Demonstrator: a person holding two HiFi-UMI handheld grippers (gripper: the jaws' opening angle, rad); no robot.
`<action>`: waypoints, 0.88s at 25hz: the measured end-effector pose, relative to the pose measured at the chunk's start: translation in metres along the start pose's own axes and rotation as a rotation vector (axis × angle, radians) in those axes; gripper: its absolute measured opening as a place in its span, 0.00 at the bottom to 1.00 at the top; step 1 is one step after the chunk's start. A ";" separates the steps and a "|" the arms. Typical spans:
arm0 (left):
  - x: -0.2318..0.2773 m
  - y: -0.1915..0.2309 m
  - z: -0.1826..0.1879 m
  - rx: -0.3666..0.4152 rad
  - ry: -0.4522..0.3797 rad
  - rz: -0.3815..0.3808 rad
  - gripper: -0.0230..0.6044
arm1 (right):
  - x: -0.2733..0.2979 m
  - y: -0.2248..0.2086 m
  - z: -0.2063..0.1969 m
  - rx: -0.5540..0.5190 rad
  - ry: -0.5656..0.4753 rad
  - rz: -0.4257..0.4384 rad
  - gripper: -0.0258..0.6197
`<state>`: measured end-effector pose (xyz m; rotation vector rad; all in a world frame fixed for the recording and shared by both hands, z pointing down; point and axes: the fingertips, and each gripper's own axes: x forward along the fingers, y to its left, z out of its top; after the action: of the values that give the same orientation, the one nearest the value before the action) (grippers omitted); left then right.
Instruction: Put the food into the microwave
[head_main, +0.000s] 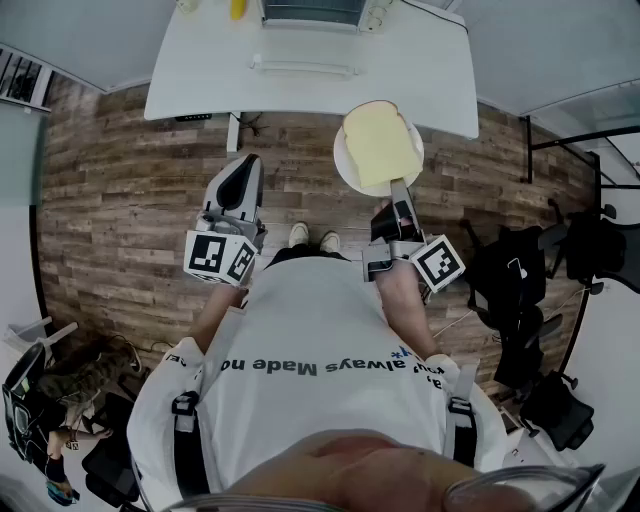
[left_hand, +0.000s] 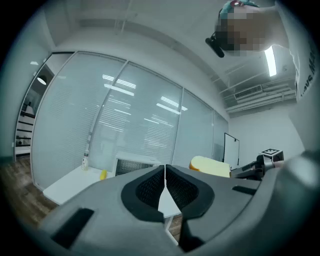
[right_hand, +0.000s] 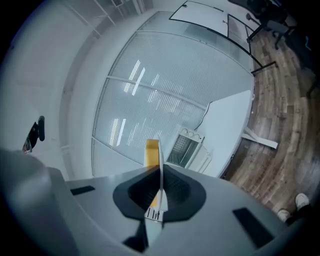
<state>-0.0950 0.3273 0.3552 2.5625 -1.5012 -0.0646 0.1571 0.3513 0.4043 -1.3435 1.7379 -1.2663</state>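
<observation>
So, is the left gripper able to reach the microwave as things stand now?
Probably yes, after a step forward: the left gripper, jaws together and empty, faces the microwave; I see no obstacle across the floor and table.

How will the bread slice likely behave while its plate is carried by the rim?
The bread slice lies loose on the smooth plate, so it would probably slide if the plate tips. It looks soft and light, likely floppy if lifted. The right gripper pinches only one edge, so the plate may sag.
</observation>
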 end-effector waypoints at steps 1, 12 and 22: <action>0.000 0.000 0.000 -0.003 -0.002 -0.002 0.06 | 0.001 0.001 0.000 -0.004 0.002 0.001 0.07; -0.002 0.016 0.004 -0.003 -0.001 -0.072 0.06 | 0.014 0.013 -0.023 0.011 -0.024 -0.005 0.07; 0.003 0.040 0.009 0.001 0.002 -0.111 0.06 | 0.034 0.018 -0.043 0.056 -0.049 -0.021 0.07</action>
<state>-0.1297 0.3047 0.3533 2.6435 -1.3580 -0.0749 0.1024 0.3336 0.4063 -1.3530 1.6474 -1.2729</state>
